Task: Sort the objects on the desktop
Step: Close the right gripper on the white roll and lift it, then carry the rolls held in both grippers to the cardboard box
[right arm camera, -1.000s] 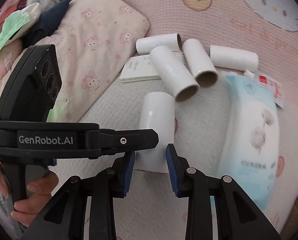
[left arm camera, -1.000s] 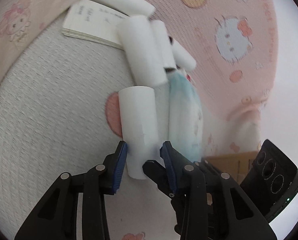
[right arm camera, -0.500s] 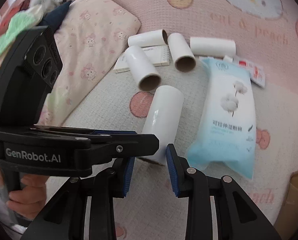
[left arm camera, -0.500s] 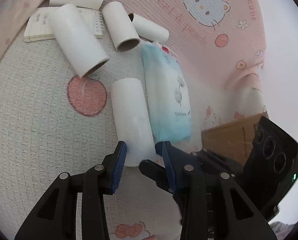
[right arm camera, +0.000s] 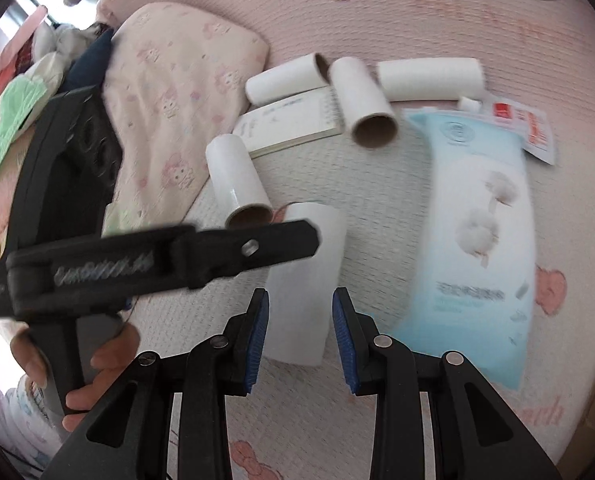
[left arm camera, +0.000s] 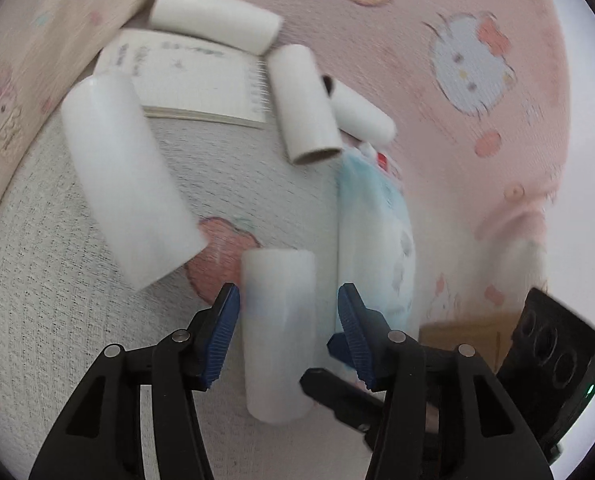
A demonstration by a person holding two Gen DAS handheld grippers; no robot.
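A white paper roll (left arm camera: pixel 277 336) lies on the grey knit bedspread (left arm camera: pixel 57 280) between the blue pads of my left gripper (left arm camera: pixel 289 332). The jaws are opening and a gap shows on the roll's right side. In the right wrist view the same roll (right arm camera: pixel 303 280) appears in the gap of my right gripper (right arm camera: pixel 300 336), which stands part open above it with no pad pressing. Further back are a bigger roll (left arm camera: pixel 129 196), a notebook (left arm camera: pixel 189 80), three more rolls (left arm camera: pixel 217 16) (left arm camera: pixel 303 108) (left arm camera: pixel 361 116) and a pale blue tissue pack (left arm camera: pixel 377 240).
A pink pillow (right arm camera: pixel 169 92) and a heap of clothes (right arm camera: pixel 25 100) border the left side. A red and white sachet (right arm camera: pixel 533 128) lies past the tissue pack (right arm camera: pixel 481 240). A cardboard box (left arm camera: pixel 465 344) stands at the right. A hand (right arm camera: pixel 105 368) holds the left gripper's handle.
My left jaws have spread away from the roll that they held a second ago. The left hand has shifted. The right jaws keep the same gap.
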